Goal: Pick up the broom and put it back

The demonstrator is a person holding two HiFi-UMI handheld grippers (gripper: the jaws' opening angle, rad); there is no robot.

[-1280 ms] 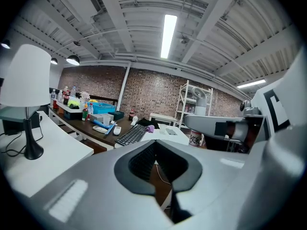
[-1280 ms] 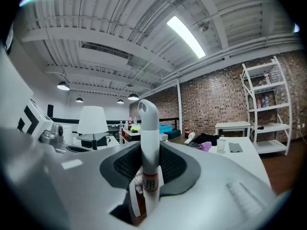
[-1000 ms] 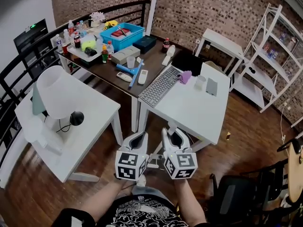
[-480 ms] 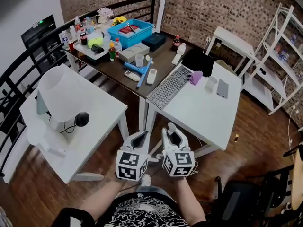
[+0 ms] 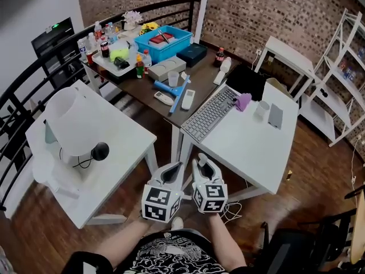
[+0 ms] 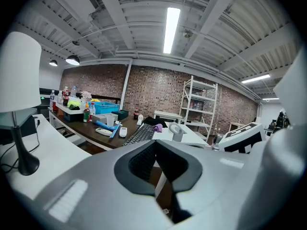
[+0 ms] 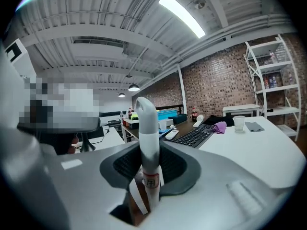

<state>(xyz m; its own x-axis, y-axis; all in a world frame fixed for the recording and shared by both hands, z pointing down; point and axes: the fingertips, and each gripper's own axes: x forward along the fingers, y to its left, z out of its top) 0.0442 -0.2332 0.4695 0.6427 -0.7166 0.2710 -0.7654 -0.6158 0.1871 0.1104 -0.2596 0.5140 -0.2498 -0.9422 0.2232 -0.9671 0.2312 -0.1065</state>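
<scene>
The broom shows only as a grey-white handle (image 7: 147,128) with a hooked top and a small label, standing upright between the jaws of my right gripper (image 7: 148,150), which is shut on it. In the head view that handle's tip (image 5: 200,159) pokes up from the right gripper (image 5: 201,164), and the rest of the broom is hidden beneath the grippers. Close beside it on the left, my left gripper (image 5: 173,169) is held with its fingertips together and nothing between them (image 6: 154,145). Both are in front of my body, over the wooden floor between two white tables.
A white desk (image 5: 251,147) with a keyboard (image 5: 210,114) stands ahead to the right. To the left is a white table (image 5: 122,147) bearing a lamp (image 5: 68,121). Behind them a dark table (image 5: 197,87) is crowded with bottles and a blue bin. A chair (image 5: 285,250) is at lower right, with white cables (image 5: 231,210) on the floor.
Both grippers have sunk a little and drawn closer together, while the tables have slid rightwards in the head view. The right gripper keeps its hold on the handle.
</scene>
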